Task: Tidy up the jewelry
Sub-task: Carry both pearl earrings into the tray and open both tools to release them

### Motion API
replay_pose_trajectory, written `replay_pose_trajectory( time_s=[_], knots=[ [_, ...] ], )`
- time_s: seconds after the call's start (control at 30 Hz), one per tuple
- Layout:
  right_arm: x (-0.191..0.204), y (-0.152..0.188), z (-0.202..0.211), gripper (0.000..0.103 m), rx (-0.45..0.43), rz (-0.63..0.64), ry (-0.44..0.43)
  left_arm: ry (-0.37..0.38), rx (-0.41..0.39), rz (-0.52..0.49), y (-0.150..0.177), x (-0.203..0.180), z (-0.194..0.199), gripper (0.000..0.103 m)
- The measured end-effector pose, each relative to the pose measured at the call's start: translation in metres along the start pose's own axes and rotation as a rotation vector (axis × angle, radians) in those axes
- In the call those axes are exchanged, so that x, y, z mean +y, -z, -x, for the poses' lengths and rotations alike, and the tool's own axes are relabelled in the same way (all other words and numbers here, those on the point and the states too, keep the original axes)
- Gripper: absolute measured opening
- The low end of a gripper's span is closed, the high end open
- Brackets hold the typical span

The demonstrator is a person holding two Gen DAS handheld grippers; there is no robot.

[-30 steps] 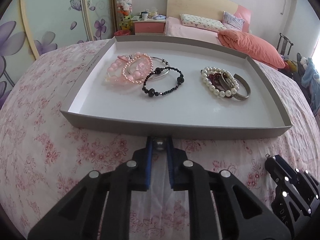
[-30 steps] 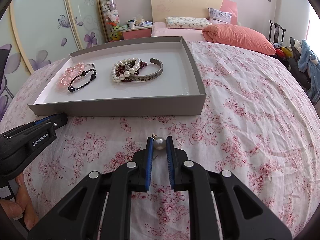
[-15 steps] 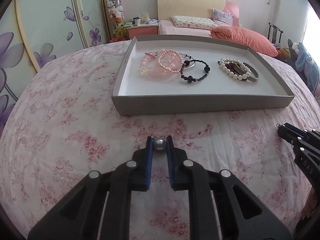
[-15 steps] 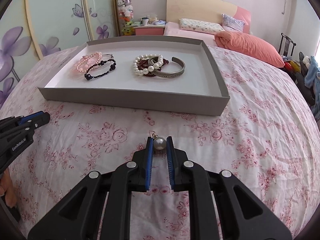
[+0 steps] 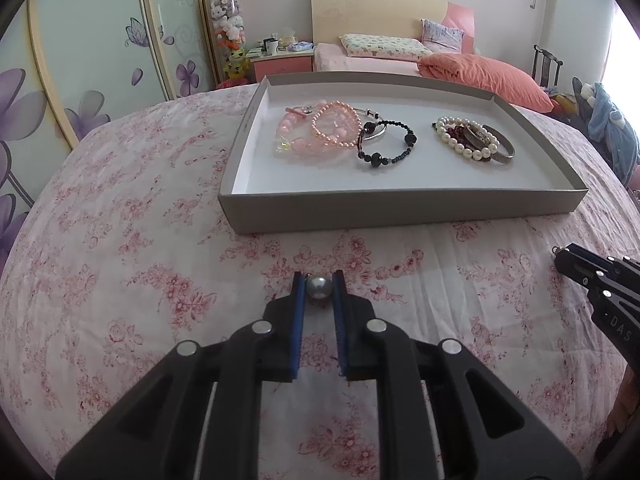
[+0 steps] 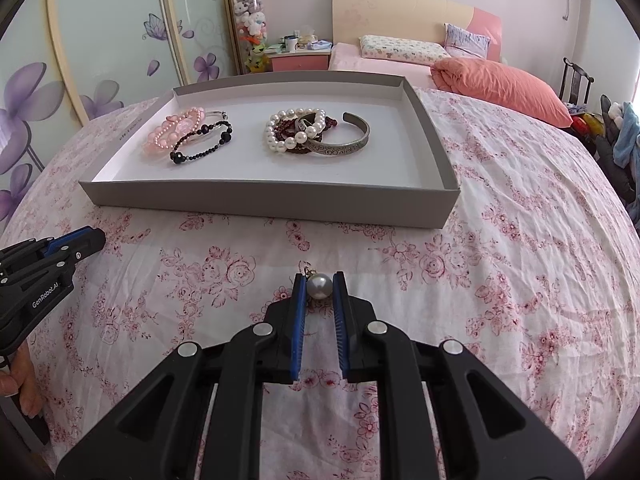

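My left gripper [image 5: 319, 286] is shut on a grey pearl earring [image 5: 318, 289] above the floral bedspread, short of the tray. My right gripper [image 6: 319, 285] is shut on a white pearl earring [image 6: 319, 285] with a small gold hook, also short of the tray. The grey tray [image 5: 400, 204] [image 6: 260, 200] lies ahead of both. It holds pink bead bracelets [image 5: 320, 130] [image 6: 172, 132], a black bead bracelet [image 5: 386, 144] [image 6: 202, 142], a white pearl bracelet [image 5: 460, 140] [image 6: 288, 130] and a silver cuff [image 5: 502, 148] [image 6: 344, 144].
The floral bedspread [image 5: 120, 240] covers the surface around the tray. A bed with an orange pillow [image 6: 504, 88] and a pink nightstand [image 5: 280, 64] stand behind. Flower-painted wardrobe doors [image 6: 100, 40] are at the left. The other gripper shows at each frame's side edge.
Both grippers have pulled back from the tray, each still holding its pearl earring. The left one has also shifted to the left, so the tray now sits farther off and to its right.
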State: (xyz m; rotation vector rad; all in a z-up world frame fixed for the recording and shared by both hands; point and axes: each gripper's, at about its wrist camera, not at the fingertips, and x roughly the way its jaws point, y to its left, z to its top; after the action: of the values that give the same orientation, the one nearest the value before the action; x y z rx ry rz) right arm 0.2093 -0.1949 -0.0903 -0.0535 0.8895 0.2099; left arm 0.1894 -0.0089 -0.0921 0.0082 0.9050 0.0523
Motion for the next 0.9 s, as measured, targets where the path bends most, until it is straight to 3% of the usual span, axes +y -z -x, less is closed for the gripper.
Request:
replay_pose_trajectory(
  time_s=[0.5,0.9],
  knots=[
    [0.001,0.0,0.0,0.015,0.001,0.002,0.004,0.024,-0.001,0.02,-0.001,0.005,-0.001,0.014],
    [-0.001,0.002,0.006,0.014,-0.012,-0.015,-0.005,0.099,0.002,0.085,0.002,0.026,0.006,0.014]
  ],
)
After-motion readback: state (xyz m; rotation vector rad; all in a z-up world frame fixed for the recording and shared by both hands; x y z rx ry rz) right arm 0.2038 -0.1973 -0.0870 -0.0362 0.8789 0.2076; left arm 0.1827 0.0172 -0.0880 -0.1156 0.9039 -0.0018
